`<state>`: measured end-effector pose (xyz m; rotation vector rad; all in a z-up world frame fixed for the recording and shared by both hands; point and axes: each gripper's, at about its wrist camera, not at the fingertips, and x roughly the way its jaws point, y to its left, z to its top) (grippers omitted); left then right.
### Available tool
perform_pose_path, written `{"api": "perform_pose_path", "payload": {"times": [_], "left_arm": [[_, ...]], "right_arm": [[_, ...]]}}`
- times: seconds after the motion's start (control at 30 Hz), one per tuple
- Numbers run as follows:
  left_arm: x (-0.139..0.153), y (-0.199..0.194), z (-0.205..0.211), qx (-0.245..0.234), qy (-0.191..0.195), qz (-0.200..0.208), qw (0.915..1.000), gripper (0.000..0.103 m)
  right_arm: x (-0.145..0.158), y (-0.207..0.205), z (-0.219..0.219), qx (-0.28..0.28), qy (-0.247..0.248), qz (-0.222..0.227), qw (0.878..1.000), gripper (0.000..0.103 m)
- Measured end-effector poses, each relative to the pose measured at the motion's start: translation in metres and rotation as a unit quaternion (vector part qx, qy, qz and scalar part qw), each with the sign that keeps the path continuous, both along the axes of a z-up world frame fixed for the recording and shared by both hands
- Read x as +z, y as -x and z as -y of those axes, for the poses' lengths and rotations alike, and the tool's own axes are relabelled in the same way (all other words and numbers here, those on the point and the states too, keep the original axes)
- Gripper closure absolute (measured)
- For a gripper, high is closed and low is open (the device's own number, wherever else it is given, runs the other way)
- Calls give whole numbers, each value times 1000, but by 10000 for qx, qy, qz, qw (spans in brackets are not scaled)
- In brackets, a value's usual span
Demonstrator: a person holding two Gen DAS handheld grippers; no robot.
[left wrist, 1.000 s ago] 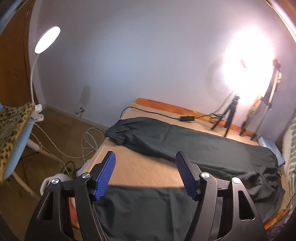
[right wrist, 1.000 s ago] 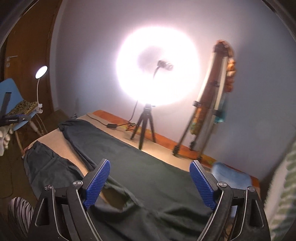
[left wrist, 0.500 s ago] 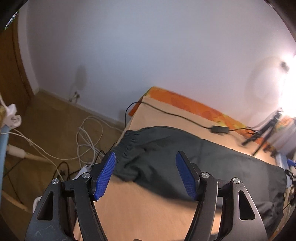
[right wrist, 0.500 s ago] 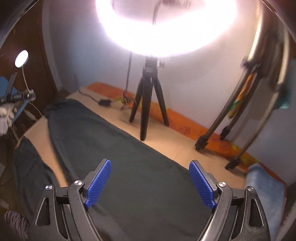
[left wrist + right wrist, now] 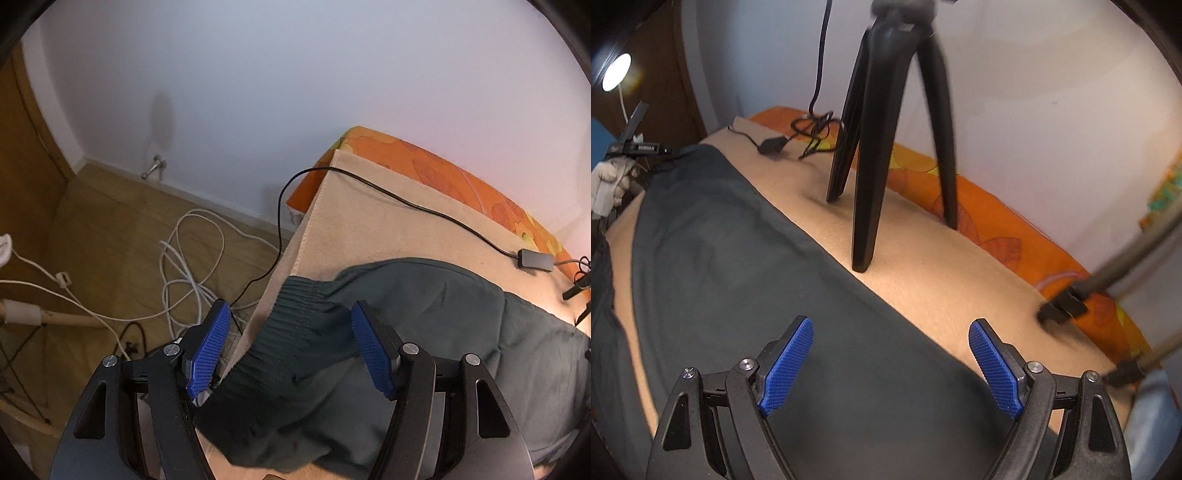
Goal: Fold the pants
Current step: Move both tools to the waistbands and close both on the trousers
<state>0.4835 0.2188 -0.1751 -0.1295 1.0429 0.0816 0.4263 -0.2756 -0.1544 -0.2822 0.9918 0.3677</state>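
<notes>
1. One pair of dark pants (image 5: 424, 314) lies spread on the beige bed cover (image 5: 388, 221).
2. Two grippers: left gripper (image 5: 291, 350) spread above the ribbed cuff; right gripper (image 5: 890, 365) spread above the leg.
3. Only the right view shows the black tripod (image 5: 871, 166).

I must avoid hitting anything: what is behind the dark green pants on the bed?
Behind the dark green pants, a black tripod and a black cable rest on the beige blanket; anything beneath the pants is hidden.

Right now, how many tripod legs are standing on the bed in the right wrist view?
3 on the black tripod: one nearest, one behind it to the left, one to the right on the orange sheet. A second stand's feet show at right; more may be hidden.
</notes>
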Motion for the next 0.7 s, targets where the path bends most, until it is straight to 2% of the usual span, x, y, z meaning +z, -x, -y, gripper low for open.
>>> {"api": "perform_pose_path", "payload": {"times": [0.17,0.3,0.47,0.53,0.6,0.7], "left_arm": [[-13,-6,-6,-32,-100,-52,9999,35],[-18,-7,-5,-42,-247,11,9997,33],[-16,3,20,-364,-953,342,9942,35],[-15,4,20,-377,-904,380,9945,42],[-14,5,19,-394,-718,409,9958,59],[-14,6,28,-484,-916,492,9934,76]], "right_arm": [[-17,-9,-6,103,126,-144,9998,15],[-22,-11,-2,58,6,-239,9997,12],[-23,-10,5,-12,-211,-340,9992,15],[-23,-8,7,-1,-235,-321,9992,21],[-22,-5,6,29,-263,-308,9992,28],[-18,1,2,134,-252,-305,9991,46]]}}
